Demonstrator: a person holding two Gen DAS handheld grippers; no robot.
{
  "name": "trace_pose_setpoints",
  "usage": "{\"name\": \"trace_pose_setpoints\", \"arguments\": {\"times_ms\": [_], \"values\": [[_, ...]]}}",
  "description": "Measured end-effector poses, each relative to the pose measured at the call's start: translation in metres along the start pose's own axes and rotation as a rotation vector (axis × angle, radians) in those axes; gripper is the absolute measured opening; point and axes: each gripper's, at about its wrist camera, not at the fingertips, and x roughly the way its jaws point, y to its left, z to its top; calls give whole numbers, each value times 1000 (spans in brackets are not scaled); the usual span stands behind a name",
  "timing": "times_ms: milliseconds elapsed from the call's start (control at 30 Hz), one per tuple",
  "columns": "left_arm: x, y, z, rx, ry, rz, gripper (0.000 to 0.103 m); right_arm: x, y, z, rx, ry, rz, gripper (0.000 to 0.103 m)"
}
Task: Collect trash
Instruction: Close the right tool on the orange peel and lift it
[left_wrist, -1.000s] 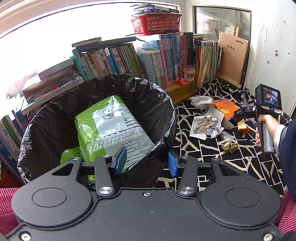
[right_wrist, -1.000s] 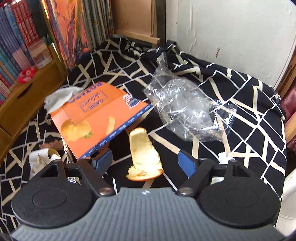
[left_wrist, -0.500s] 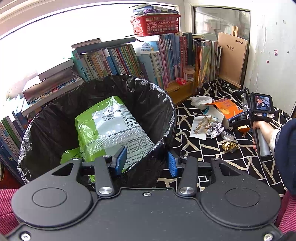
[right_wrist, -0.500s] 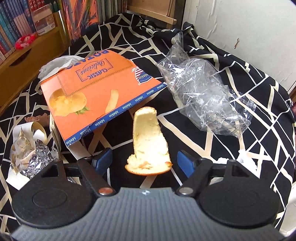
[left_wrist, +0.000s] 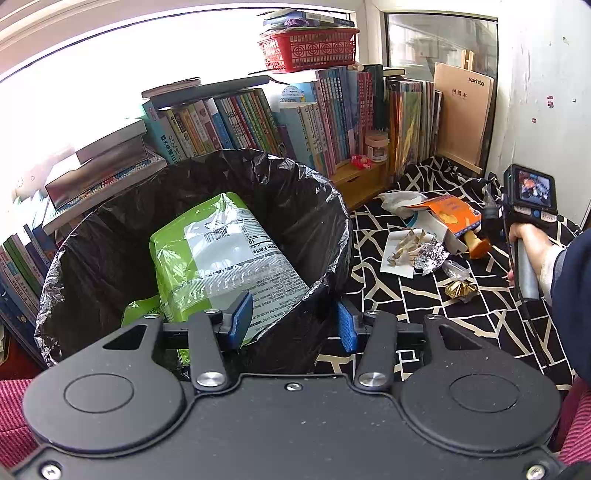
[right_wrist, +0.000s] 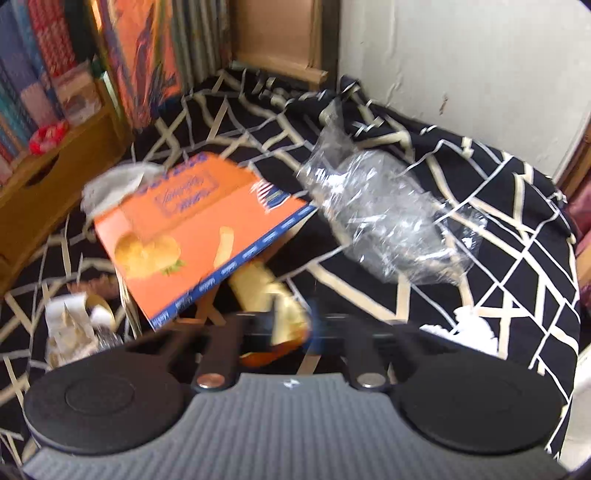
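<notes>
A bin lined with a black bag (left_wrist: 110, 229) holds a green snack bag (left_wrist: 221, 251). My left gripper (left_wrist: 293, 321) straddles the bin's near rim, one pad inside and one outside, gripping it while its jaws open slightly. On the black patterned cloth, my right gripper (right_wrist: 295, 321) is shut on a piece of orange peel (right_wrist: 258, 284), blurred in the right wrist view. The peel's far end lies under the edge of an orange snack box (right_wrist: 192, 229). Crumpled clear plastic (right_wrist: 384, 229) lies to the right of the box.
Foil (left_wrist: 430, 254), a gold wrapper (left_wrist: 460, 290) and paper scraps on a white sheet (left_wrist: 400, 251) lie between bin and box. White tissue (right_wrist: 469, 325) sits at my right gripper's side. Books (left_wrist: 229, 122) and a wooden shelf (right_wrist: 55, 177) line the back; a wall (right_wrist: 461, 55) closes the right.
My right gripper's jaws have closed onto the orange peel that lay between them. The left gripper and the bin look the same.
</notes>
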Motion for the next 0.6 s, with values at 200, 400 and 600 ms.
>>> {"name": "trace_pose_setpoints", "arguments": {"times_ms": [200, 400, 600], "values": [[0, 0, 0, -1, 0, 0, 46, -11, -3, 12, 34, -23, 51, 17], [1, 0, 0, 5, -1, 3, 47, 12, -3, -3, -28, 54, -10, 71], [1, 0, 0, 6, -1, 4, 47, 26, -2, -14, -83, 102, -12, 86]]}}
